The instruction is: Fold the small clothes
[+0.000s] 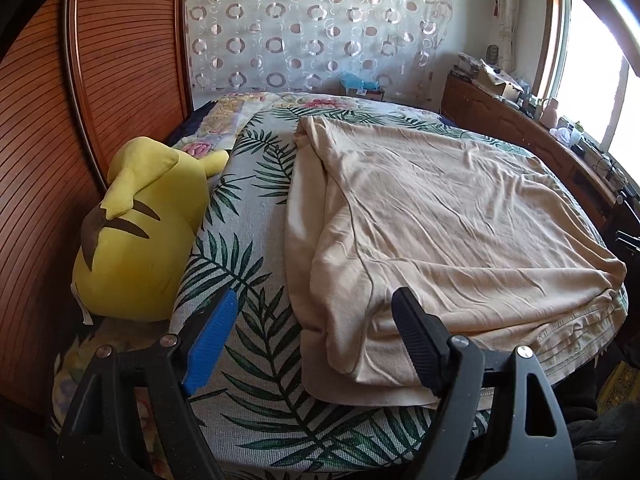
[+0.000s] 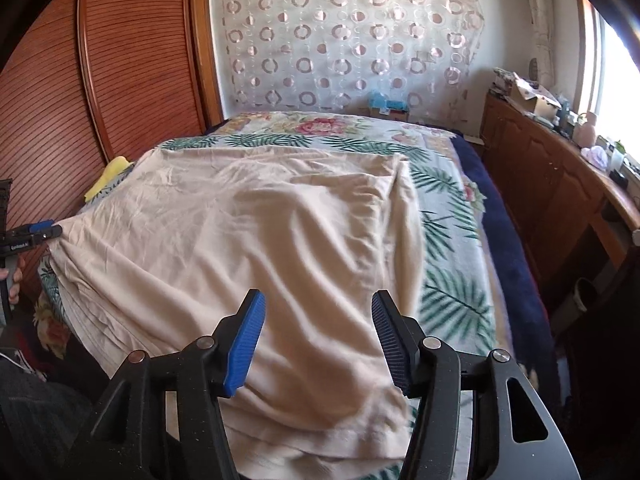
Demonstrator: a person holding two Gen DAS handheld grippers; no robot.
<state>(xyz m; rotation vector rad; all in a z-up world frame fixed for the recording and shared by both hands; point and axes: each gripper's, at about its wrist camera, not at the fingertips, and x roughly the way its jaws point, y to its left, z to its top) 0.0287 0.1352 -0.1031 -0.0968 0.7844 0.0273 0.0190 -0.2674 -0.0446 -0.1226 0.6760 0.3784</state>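
Clearly, a beige garment (image 1: 440,220) was seen spread flat and folded over on the leaf-print bedspread (image 1: 256,288), its near hem at the bed's front edge. The left gripper (image 1: 316,340) was held wide apart over the garment's near left corner, nothing pressed between its pads. The right gripper (image 2: 318,344) was likewise parted above the cloth, gripping nothing. A yellow plush toy (image 1: 136,236) was propped against the wooden headboard (image 1: 120,60).
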